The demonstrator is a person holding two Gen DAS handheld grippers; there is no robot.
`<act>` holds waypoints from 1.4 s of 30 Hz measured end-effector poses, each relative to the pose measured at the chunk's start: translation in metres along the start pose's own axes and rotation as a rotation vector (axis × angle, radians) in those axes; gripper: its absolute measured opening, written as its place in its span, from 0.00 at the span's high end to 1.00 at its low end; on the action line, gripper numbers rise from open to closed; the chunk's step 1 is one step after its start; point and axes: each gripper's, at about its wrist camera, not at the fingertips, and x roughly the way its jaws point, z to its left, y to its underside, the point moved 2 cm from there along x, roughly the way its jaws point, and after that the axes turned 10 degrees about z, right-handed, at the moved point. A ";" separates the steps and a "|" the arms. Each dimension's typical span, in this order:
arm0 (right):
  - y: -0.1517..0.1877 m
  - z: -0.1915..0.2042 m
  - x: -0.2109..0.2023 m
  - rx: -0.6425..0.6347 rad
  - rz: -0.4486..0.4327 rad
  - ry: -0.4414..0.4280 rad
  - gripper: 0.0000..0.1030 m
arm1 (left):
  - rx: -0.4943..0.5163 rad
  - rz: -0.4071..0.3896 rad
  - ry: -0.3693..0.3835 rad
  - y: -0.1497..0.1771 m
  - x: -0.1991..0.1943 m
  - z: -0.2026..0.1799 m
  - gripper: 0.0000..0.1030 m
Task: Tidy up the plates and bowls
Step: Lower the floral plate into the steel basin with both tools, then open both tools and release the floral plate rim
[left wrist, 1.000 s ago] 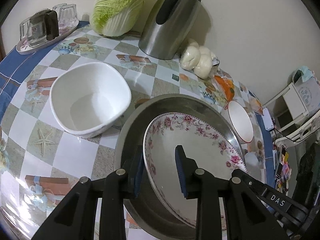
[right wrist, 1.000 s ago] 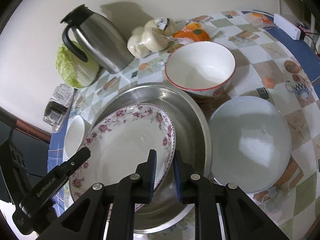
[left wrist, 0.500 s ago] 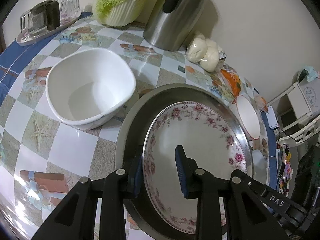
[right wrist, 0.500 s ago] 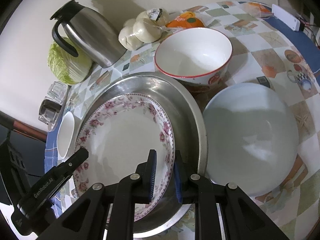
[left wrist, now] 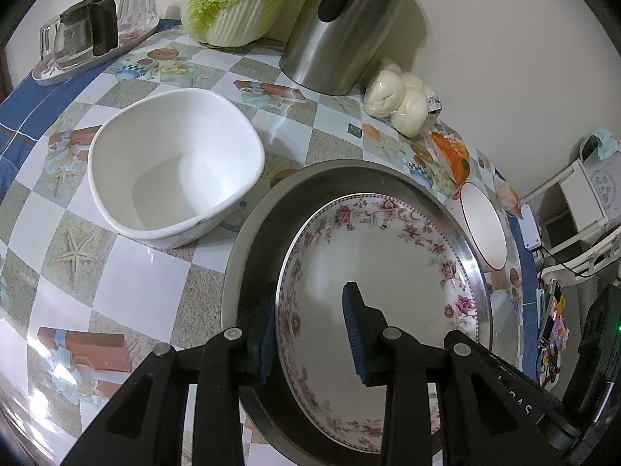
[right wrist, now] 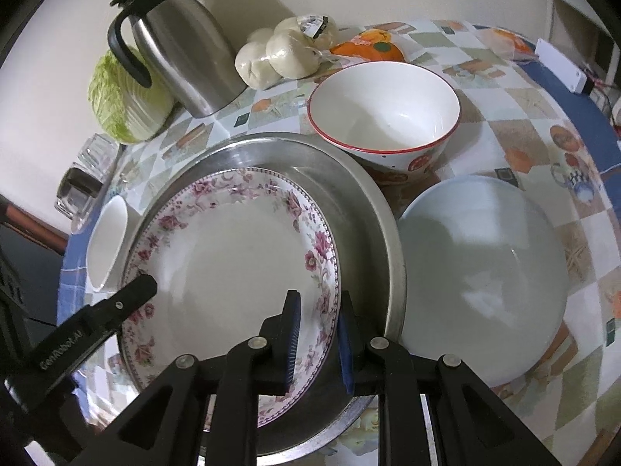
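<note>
A floral plate [left wrist: 388,272] lies in a round steel tray [left wrist: 264,233] on the checked table. My left gripper [left wrist: 308,334] straddles the plate's left rim. Its jaws are opening, with the rim between them and the inner pad [left wrist: 351,334] over the plate's well. My right gripper [right wrist: 316,338] is shut on the right rim of the floral plate [right wrist: 233,264]. A white square bowl [left wrist: 170,167] sits left of the tray. A red-rimmed bowl [right wrist: 384,108] stands behind the tray [right wrist: 349,202], and a pale plate [right wrist: 481,279] lies to its right.
Along the wall stand a steel jug [left wrist: 349,31], a cabbage [left wrist: 236,0] and a bag of buns [left wrist: 399,101]. A small tray with glasses [left wrist: 85,35] sits at the far left. An orange packet [right wrist: 368,46] lies behind the red-rimmed bowl.
The floral plate has come down flatter and further inside the steel tray. Both grippers have stayed at its rims.
</note>
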 end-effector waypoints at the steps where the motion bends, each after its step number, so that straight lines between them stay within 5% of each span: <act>1: 0.000 0.000 0.000 -0.003 0.000 0.003 0.81 | 0.004 0.000 -0.005 0.000 0.000 -0.001 0.67; 18: 0.002 0.007 -0.017 -0.046 -0.062 0.068 0.80 | 0.083 -0.099 -0.067 0.000 -0.031 -0.018 0.61; 22: 0.002 0.008 -0.029 -0.049 -0.088 0.069 0.79 | 0.098 -0.124 -0.096 0.000 -0.039 -0.022 0.49; 28: 0.004 0.009 -0.048 -0.052 -0.153 0.088 0.37 | 0.131 -0.161 -0.176 0.003 -0.050 -0.027 0.38; 42: 0.014 0.014 -0.061 -0.097 -0.131 0.175 0.35 | 0.162 -0.153 -0.280 0.011 -0.055 -0.038 0.36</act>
